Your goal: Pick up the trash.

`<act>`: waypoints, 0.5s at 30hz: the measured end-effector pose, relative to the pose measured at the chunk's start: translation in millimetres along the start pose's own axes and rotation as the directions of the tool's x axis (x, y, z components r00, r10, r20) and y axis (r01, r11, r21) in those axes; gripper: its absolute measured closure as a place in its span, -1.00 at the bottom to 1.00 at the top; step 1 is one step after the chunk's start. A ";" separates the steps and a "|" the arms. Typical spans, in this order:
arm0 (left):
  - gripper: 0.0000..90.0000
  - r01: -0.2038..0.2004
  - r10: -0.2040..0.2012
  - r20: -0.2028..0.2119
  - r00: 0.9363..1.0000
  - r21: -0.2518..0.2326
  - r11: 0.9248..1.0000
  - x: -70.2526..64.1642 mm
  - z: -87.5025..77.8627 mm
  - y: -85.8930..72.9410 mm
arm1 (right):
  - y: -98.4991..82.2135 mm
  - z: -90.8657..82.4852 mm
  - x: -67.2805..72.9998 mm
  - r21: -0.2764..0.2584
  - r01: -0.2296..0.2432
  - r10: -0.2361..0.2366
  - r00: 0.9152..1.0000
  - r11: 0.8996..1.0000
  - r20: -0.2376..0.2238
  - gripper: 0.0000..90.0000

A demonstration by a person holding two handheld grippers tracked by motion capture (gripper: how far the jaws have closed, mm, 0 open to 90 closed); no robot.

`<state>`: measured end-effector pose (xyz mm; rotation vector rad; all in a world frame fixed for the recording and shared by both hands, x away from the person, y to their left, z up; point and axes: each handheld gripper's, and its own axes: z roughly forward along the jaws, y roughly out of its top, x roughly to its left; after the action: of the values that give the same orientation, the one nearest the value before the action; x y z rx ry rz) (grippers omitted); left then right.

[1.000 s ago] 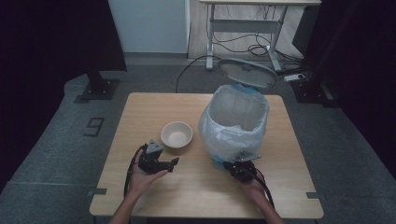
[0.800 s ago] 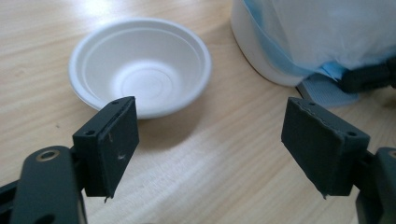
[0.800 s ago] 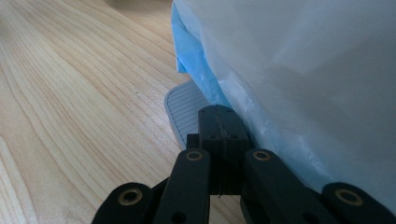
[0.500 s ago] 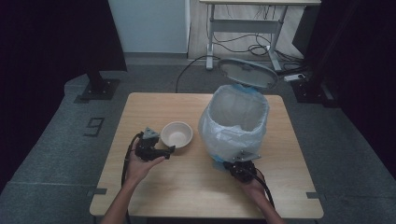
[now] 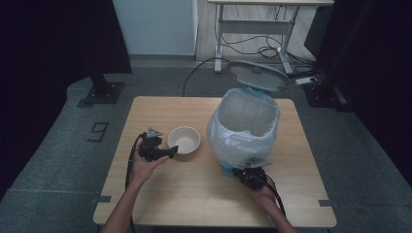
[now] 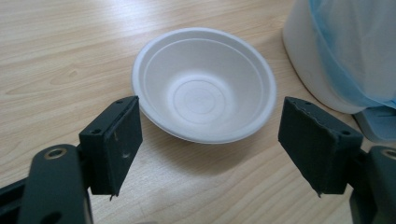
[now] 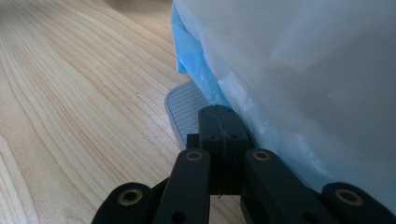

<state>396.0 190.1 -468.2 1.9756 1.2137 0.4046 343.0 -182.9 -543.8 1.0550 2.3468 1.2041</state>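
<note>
White and round, the bowl [image 5: 184,140] sits left of the middle of the high view, on the wooden table [image 5: 160,194]. My left gripper [image 5: 171,153] was lower down a moment ago; now it is just beside the bowl. Its jaws stand wide and have just closed a little, with the near rim between them, not touching. At lower right, my right gripper [image 5: 241,171] has stayed put, jaws shut tight on the pedal [image 7: 180,112] of the bin [image 5: 245,128].

Grey carpet floor [image 5: 58,160] – black curtains [image 5: 53,39] either side, a desk frame [image 5: 252,29] behind.
</note>
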 end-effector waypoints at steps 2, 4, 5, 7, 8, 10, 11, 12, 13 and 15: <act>-0.51 0.008 -0.008 -0.010 1.000 0.007 1.000 4.5 4.4 -0.2 | 0.0 0.0 -0.1 0.000 0.000 0.000 1.000 1.000 0.000 0.99; -0.50 0.016 -0.016 -0.009 1.000 0.017 1.000 7.3 7.9 0.3 | -0.1 0.0 -0.1 0.000 0.000 0.000 1.000 1.000 0.000 0.99; -0.50 0.016 -0.016 -0.009 1.000 0.017 1.000 7.3 7.9 0.3 | -0.1 0.0 -0.2 -0.001 0.000 0.000 1.000 1.000 0.000 0.99; -0.50 0.015 -0.014 -0.011 1.000 0.026 1.000 9.4 10.7 3.1 | -0.2 0.0 -0.2 -0.001 0.000 0.000 1.000 1.000 0.000 0.99; -0.50 0.006 -0.006 -0.015 1.000 0.029 1.000 9.6 11.4 5.4 | -0.1 0.0 -0.3 -0.001 0.000 0.000 1.000 1.000 0.000 0.99; -0.50 0.003 -0.003 -0.021 1.000 0.029 1.000 9.5 11.8 6.8 | -0.2 0.0 -0.4 -0.002 0.000 0.000 1.000 1.000 -0.001 0.99; -0.50 -0.002 0.003 -0.026 1.000 0.029 1.000 10.5 13.0 10.5 | -0.2 0.0 -0.4 -0.002 0.000 0.000 1.000 1.000 0.000 0.99; -0.49 -0.002 0.003 -0.026 1.000 0.029 1.000 10.5 13.0 10.5 | -0.2 0.0 -0.4 -0.002 0.000 0.000 1.000 1.000 0.000 0.99; -0.50 -0.003 0.004 -0.029 1.000 0.035 0.999 12.1 15.0 13.9 | -0.1 0.0 -0.2 -0.001 0.000 0.000 1.000 1.000 0.000 0.99; -0.49 -0.004 0.005 -0.033 0.999 0.041 0.999 13.7 17.5 16.4 | -0.2 -0.1 -0.6 -0.002 -0.001 0.001 1.000 1.000 -0.001 0.99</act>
<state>423.6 190.0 -469.1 2.0140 1.2478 0.4197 343.2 -183.4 -544.0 1.0549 2.3463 1.2072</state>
